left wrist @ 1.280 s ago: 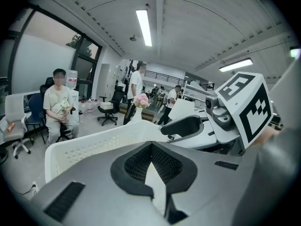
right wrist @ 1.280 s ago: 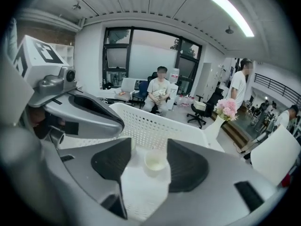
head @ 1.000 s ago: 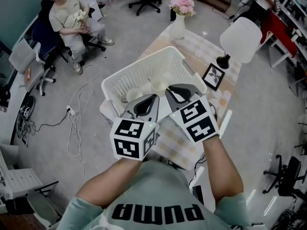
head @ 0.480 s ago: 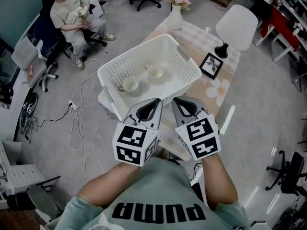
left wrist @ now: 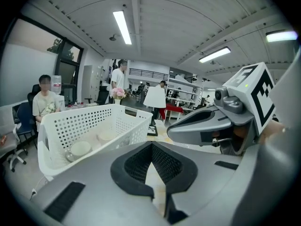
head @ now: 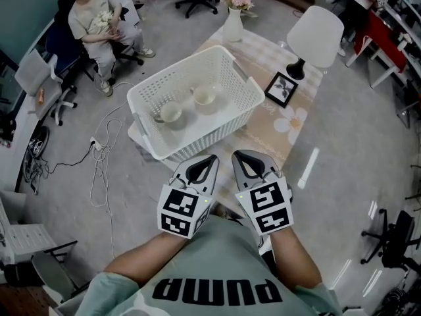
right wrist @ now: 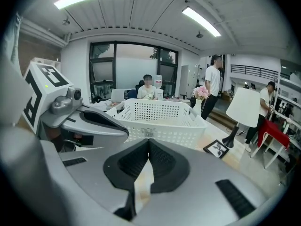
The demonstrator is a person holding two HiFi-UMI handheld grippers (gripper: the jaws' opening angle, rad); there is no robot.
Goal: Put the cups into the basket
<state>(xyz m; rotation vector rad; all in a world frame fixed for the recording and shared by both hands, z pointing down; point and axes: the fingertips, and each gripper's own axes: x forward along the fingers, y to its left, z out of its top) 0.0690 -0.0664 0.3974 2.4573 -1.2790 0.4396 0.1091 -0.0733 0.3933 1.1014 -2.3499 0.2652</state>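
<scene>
Checked table [head: 263, 54] with basket [head: 171, 73], grey office floor [head: 368, 130]; left tool [head: 209, 160] and right tool [head: 238, 158] clenched, empty.

Grey glossy floor [head: 355, 130] with light streaks. Long table [head: 263, 61] under pale checked cloth. On it: white-shade lamp [head: 316, 28] on black base, small black picture frame [head: 281, 89], white vase [head: 233, 25] of pink flowers. Person [head: 99, 25] seated on office chair, far left. White cable [head: 105, 157] tangled on floor nearby. Red-topped table [head: 388, 38] at right. Ribbed white ceiling [left wrist: 188, 27] with strip lights [left wrist: 122, 26]. Big dark-framed windows [right wrist: 129, 65] on far wall.
</scene>
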